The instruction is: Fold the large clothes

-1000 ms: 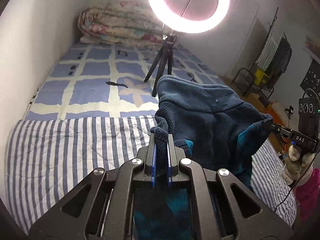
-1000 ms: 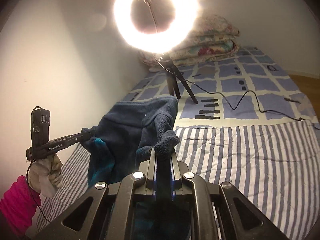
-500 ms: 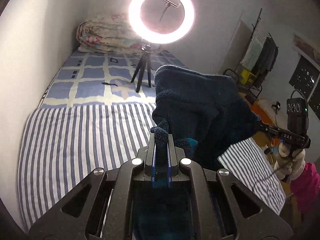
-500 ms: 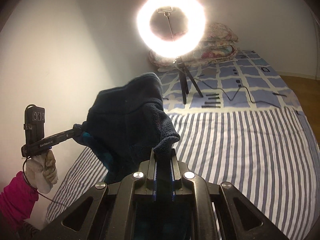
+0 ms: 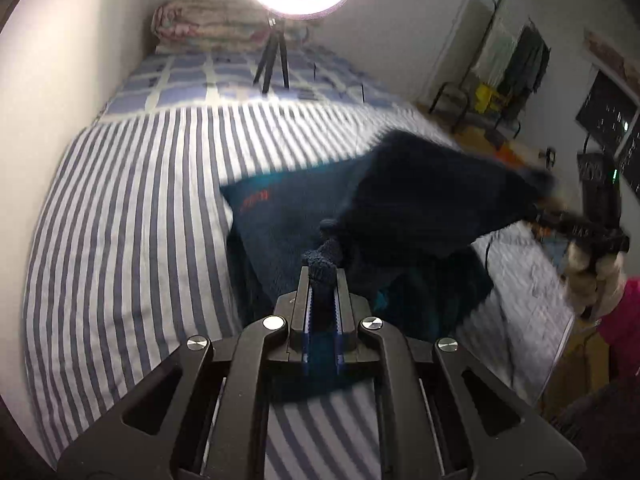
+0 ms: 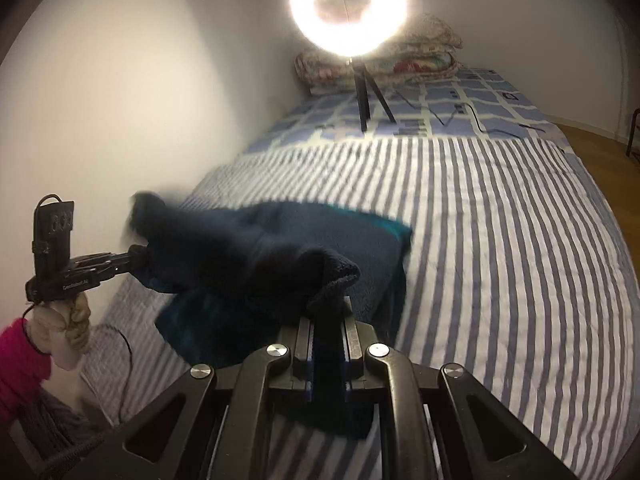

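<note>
Fleece point(image 5: 420, 208) hangs between our two tools, its held edge running left to right across the near end of the bed point(image 5: 120, 220). Left tool point(image 5: 321, 280) is pinching a knot of that edge; right tool point(image 6: 327, 312) is pinching the other end likewise. Lower half already rests on the striped cover, stretching away from us toward the ring light point(image 6: 348, 4). Both hands look equally near. No containers in view.
</note>
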Tool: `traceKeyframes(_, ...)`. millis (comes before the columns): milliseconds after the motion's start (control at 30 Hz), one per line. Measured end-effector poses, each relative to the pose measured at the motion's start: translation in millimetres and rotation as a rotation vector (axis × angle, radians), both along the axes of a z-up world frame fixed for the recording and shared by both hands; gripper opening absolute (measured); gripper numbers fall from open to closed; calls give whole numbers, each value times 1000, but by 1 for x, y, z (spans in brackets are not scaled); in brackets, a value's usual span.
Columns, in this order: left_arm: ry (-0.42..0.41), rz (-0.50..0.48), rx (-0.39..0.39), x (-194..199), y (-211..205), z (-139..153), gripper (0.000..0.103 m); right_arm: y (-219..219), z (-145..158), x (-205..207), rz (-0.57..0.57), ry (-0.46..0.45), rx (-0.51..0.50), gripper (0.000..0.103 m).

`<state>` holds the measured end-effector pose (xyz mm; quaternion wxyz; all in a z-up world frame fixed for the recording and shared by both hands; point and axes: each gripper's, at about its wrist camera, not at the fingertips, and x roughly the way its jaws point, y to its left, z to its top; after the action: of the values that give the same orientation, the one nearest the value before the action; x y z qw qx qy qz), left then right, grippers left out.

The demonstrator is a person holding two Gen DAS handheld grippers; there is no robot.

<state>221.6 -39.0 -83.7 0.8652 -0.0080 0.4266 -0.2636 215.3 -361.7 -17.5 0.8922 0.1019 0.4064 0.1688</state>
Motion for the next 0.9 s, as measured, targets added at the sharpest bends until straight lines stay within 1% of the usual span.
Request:
traceKeyframes(100, 23, -34, 57, -20, -4, -15, 8, 6, -8, -14, 12, 27, -37, 11)
traceKeyframes(133, 26, -37, 65, -24, -3, -17, 8, 8, -9, -19, 12, 32, -59, 14)
traceKeyframes(167, 30, -42, 68, -29, -1, -17, 9, 9, -9, -24, 20, 38, -74, 15)
traceKeyframes(233, 43, -42, 56, -37, 5, -14, 10, 9, -8, -38, 23, 50, -81, 25)
traceKeyframes(267, 49, -32, 43, -39, 9, -12, 14, 6, -5, -45, 16, 52, -63, 26)
traceKeyframes(300, 62, -13, 9, -39, 17, -8, 16, 2, -2, -49, 8, 46, -40, 29)
traceKeyframes(333, 74, 4, -27, -38, 24, -5, 22, -3, 2, -55, -1, 38, -10, 33)
traceKeyframes(367, 86, 25, -64, -36, 30, -3, 29, -8, 7, -59, -12, 28, 24, 35)
traceKeyframes(400, 101, 57, -108, -32, 37, 0, 34, -12, 10, -57, -19, 23, 51, 37)
traceKeyframes(433, 121, 86, -146, -27, 44, 1, 47, -17, 13, -58, -28, 15, 89, 39)
traceKeyframes(467, 144, 111, -188, -24, 49, 1, 52, -22, 16, -59, -34, 10, 127, 42)
traceKeyframes(533, 211, 159, -283, -14, 58, -4, 53, -35, 20, -58, -64, 7, 217, 60)
traceKeyframes(567, 247, 178, -320, -10, 61, -8, 54, -44, 19, -57, -83, 10, 281, 63)
traceKeyframes(600, 286, 191, -357, -6, 62, -14, 54, -48, 17, -56, -96, 15, 328, 64)
traceKeyframes(633, 311, 199, -379, -2, 62, -18, 54, -53, 13, -54, -114, 33, 385, 64)
traceKeyframes(700, 357, 210, -411, 5, 57, -27, 54, -58, 3, -47, -143, 69, 454, 64)
traceKeyframes(800, 409, 207, -453, 13, 46, -38, 54, -51, -13, -32, -165, 120, 449, 63)
traceKeyframes(833, 415, 200, -432, 14, 39, -41, 52, -47, -20, -26, -165, 139, 445, 59)
traceKeyframes(867, 408, 188, -406, 14, 34, -41, 34, -45, -24, -23, -164, 151, 447, 57)
traceKeyframes(900, 398, 170, -375, 14, 27, -40, 21, -41, -29, -17, -161, 168, 453, 52)
